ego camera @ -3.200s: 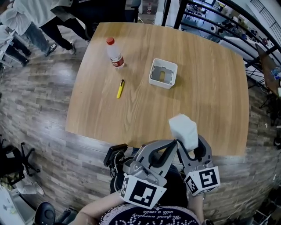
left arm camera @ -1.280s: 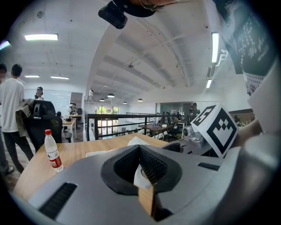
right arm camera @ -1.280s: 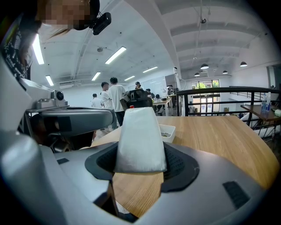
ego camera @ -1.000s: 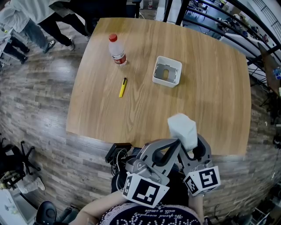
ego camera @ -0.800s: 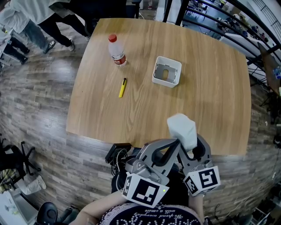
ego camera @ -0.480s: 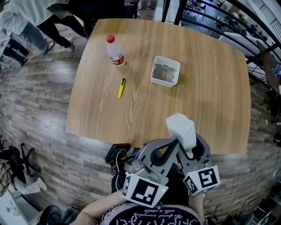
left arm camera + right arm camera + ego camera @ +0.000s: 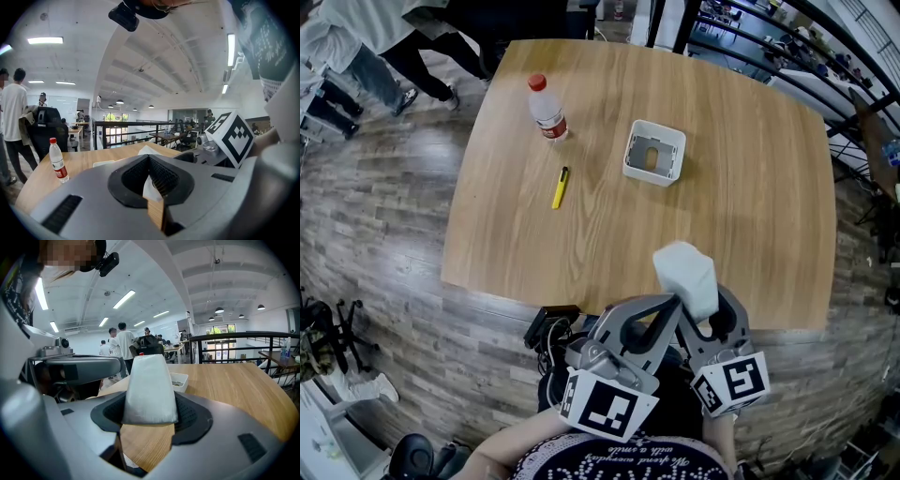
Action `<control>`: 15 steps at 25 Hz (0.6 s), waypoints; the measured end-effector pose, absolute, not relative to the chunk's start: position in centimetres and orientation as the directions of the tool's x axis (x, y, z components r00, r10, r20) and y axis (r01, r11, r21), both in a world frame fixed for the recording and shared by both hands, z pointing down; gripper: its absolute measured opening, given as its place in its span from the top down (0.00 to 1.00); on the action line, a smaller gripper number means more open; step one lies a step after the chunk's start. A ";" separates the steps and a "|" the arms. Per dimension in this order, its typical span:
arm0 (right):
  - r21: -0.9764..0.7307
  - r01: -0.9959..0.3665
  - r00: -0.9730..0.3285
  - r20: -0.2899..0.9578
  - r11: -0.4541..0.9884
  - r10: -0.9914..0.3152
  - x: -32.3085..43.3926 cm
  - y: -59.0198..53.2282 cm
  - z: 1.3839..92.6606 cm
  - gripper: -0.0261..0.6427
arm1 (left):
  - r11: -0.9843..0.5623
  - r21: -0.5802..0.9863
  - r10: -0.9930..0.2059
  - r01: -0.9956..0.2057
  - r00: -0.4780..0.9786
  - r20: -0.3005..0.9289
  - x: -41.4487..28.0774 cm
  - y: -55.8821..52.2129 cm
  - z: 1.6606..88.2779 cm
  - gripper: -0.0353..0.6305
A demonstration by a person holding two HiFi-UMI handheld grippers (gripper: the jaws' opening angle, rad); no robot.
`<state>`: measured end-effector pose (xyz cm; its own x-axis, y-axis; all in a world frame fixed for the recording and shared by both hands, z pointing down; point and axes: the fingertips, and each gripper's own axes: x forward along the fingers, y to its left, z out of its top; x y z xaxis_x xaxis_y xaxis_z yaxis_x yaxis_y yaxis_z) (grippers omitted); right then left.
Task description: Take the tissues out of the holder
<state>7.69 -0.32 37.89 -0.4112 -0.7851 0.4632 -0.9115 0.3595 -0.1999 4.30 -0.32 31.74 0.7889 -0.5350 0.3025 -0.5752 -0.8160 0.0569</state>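
- Wooden desk (image 7: 750, 187) below, white holder (image 7: 652, 153) standing empty toward its far side.
- Tissues (image 7: 686, 278) already out, pinched upright in right claw (image 7: 149, 414) over the near desk edge, well apart from holder.
- Left claw (image 7: 150, 159) closed on nothing, just beside the pack.
- Best done with an even squeeze: carry level, lower onto bare wood away from pen (image 7: 559, 187) and bottle (image 7: 547, 108), then release.

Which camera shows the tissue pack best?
Right gripper view: the tissue pack fills the centre, clamped between the right tongs. Head view shows its top from above; left gripper view only a white sliver.
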 end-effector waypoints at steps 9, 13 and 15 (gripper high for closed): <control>-0.203 -0.914 -0.407 0.466 0.352 -0.786 7.8 -0.4 37.9 0.56 | -0.815 0.060 -0.535 -0.576 0.788 0.304 4.2 -0.4 31.8 0.94; -0.206 -0.913 -0.407 0.466 0.351 -0.786 7.9 -0.4 38.0 0.56 | -0.814 0.060 -0.536 -0.577 0.787 0.305 4.3 -0.4 31.9 0.94; -0.207 -0.914 -0.406 0.466 0.349 -0.786 8.0 -0.4 38.0 0.56 | -0.814 0.063 -0.536 -0.578 0.787 0.306 4.3 -0.4 32.0 0.94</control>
